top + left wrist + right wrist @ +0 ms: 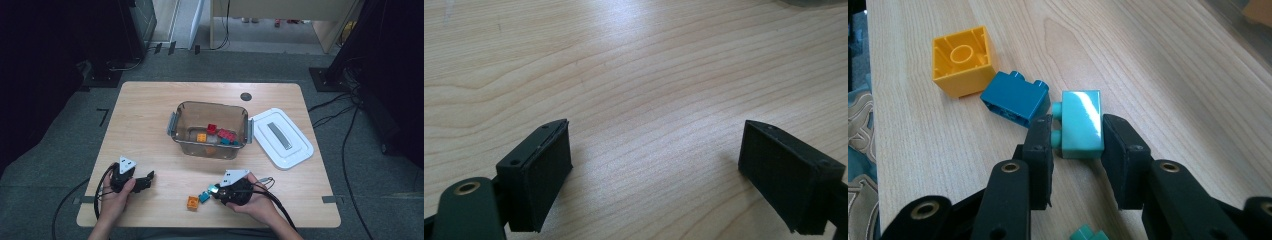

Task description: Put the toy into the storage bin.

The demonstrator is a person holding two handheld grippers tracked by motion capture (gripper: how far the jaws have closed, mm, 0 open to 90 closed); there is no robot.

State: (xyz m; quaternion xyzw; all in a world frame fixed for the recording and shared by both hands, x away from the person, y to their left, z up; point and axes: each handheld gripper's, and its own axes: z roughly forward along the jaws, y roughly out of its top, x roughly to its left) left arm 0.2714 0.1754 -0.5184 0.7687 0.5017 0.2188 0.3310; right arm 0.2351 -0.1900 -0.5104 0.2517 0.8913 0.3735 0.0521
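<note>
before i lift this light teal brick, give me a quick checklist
1. Light teal brick between the right tool's jaws: ok.
2. Pads firmly pressing on it: cannot tell; one side meets the studs.
3. Dark blue brick apart from the teal one: not ok, they look touching.
4. Yellow brick outside the jaws: ok.
5. Clear bin open, white lid set beside it: ok.
6. Left tool open, nothing between: ok.

high view: overhead, forward-down | gripper views: close, low, facing table (150, 115)
</note>
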